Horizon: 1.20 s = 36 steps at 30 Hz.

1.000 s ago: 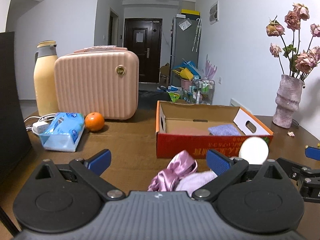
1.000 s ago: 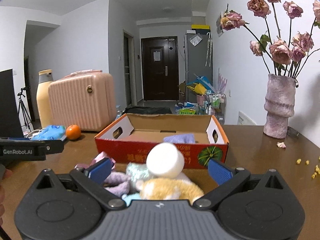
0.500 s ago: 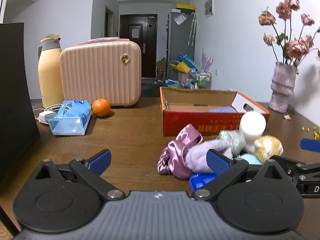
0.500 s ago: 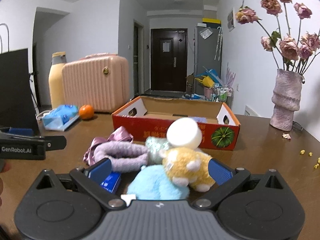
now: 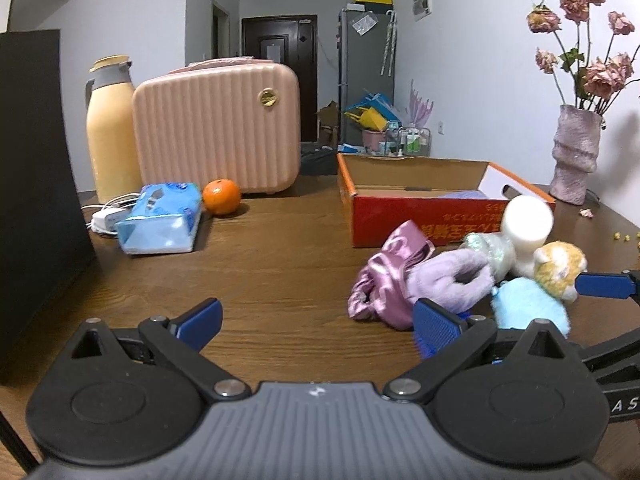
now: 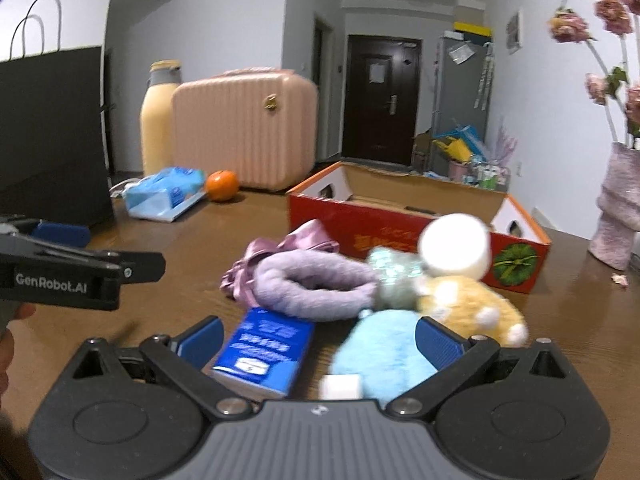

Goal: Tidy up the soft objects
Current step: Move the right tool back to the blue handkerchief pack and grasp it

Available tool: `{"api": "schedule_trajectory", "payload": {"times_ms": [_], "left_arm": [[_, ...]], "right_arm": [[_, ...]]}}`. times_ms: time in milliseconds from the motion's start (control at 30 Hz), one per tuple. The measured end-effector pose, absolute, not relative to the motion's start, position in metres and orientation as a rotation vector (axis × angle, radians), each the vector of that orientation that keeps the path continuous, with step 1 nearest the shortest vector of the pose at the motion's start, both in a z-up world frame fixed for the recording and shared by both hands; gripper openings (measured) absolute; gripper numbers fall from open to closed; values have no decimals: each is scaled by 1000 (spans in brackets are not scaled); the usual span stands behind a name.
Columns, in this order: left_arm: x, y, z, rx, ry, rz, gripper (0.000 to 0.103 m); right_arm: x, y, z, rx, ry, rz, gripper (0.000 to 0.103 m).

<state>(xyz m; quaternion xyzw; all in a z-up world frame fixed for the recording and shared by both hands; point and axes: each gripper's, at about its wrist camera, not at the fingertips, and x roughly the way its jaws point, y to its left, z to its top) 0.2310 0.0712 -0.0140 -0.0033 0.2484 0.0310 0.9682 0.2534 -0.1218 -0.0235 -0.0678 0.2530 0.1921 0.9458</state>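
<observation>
A heap of soft things lies on the brown table in front of a red cardboard box (image 5: pixel 424 220) (image 6: pixel 400 236): a pink satin scrunchie (image 5: pixel 384 280) (image 6: pixel 280 248), a lilac fluffy band (image 5: pixel 452 276) (image 6: pixel 316 280), a light blue plush (image 5: pixel 528 308) (image 6: pixel 384 352), a yellow plush animal (image 5: pixel 560 264) (image 6: pixel 472 308), a mint scrunchie (image 6: pixel 390 272) and a white foam cylinder (image 5: pixel 526 220) (image 6: pixel 456 246). A blue packet (image 6: pixel 268 348) lies at the heap's near edge. My left gripper (image 5: pixel 316 322) is open, left of the heap. My right gripper (image 6: pixel 318 340) is open over the blue packet and blue plush. A purple cloth (image 5: pixel 460 196) lies inside the box.
A pink ribbed case (image 5: pixel 218 136), a cream flask (image 5: pixel 110 132), an orange (image 5: pixel 221 197) and a blue tissue pack (image 5: pixel 162 218) stand at the back left. A black bag (image 5: pixel 36 184) is at the left edge. A vase of dried roses (image 5: pixel 574 152) stands at the right.
Both grippers have pulled back from the box and swung left, so more of the heap shows. The right gripper now has the blue packet and blue plush between its open fingers.
</observation>
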Motion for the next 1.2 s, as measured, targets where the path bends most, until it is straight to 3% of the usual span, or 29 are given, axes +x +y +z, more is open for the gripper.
{"api": "schedule_trajectory", "payload": {"times_ms": [300,567,833,1200], "left_arm": [[231,111,-21,-22,544,104,103],[236,135,-25,-83,590,121,103],[235,135,-25,-83,590,122,103],[237,135,-27,-80,595,136,103]], "right_arm": [[269,-78,-41,-192,600,452,95],[287,-74,-57,-172,684,454,82],[288,-73,-60,-179,674,474,54],[281,-76,-56,-168,627,495,52]]}}
